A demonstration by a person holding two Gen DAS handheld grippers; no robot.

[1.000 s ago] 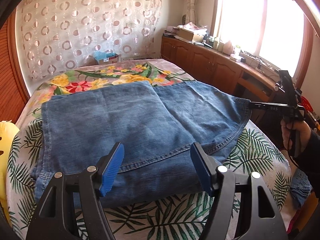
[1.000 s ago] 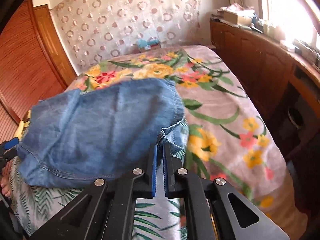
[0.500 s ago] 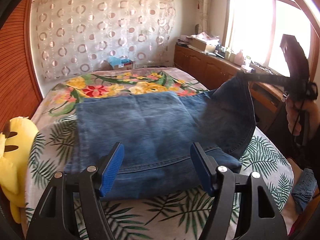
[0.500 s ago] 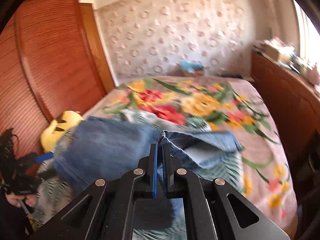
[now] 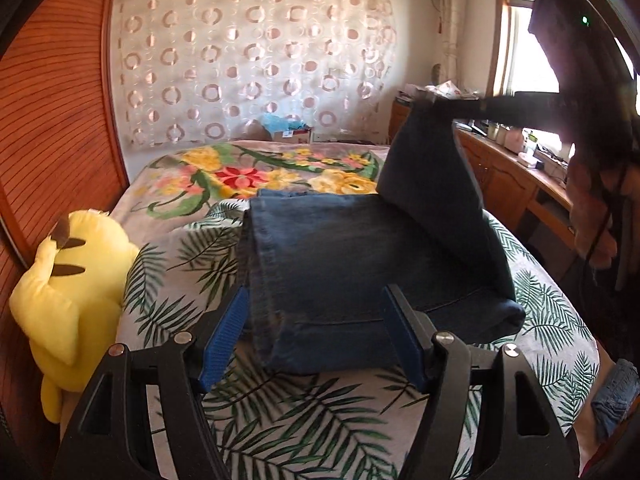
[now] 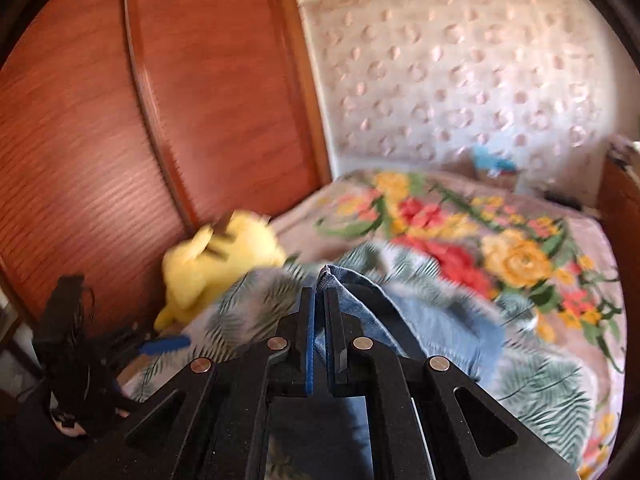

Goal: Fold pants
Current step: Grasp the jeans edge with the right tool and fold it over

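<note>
pants [image 5: 360,264]: dark blue jeans, already folded, lying across the middle of the bed, nearer its foot than its head; the left folded edge is stacked in layers, the near edge sits just past the left hand-held gripper's fingers.
lifted flap: the right part of the pants rises off the bed to a peak, steep and taut, while the rest lies flat.
left hand-held gripper [image 5: 316,332]: jaws spread wide, blue pads facing each other, holding nothing; it hovers low over the near edge of the pants, one finger at each side of the folded stack. whether the pads touch the cloth cannot be told.
right hand-held gripper [image 6: 319,300]: jaws drawn together and clamped on a hem of the pants, a small tuft of denim sticking out past the fingertips; in the left view it shows as a dark bar up at the peak of the flap, over the bed's right side.
right view: blurred; paler denim hangs below and to the right of the fingers.
bed [image 5: 304,424]: cover with green palm leaves at the foot and big red and yellow flowers toward the head.
plush [image 5: 76,292]: yellow toy with black-tipped ears, at the bed's left edge, against the wooden wardrobe [image 5: 52,128], apart from the pants.
box [image 5: 286,130]: small, with blue stuff on top, beyond the head of the bed.
</note>
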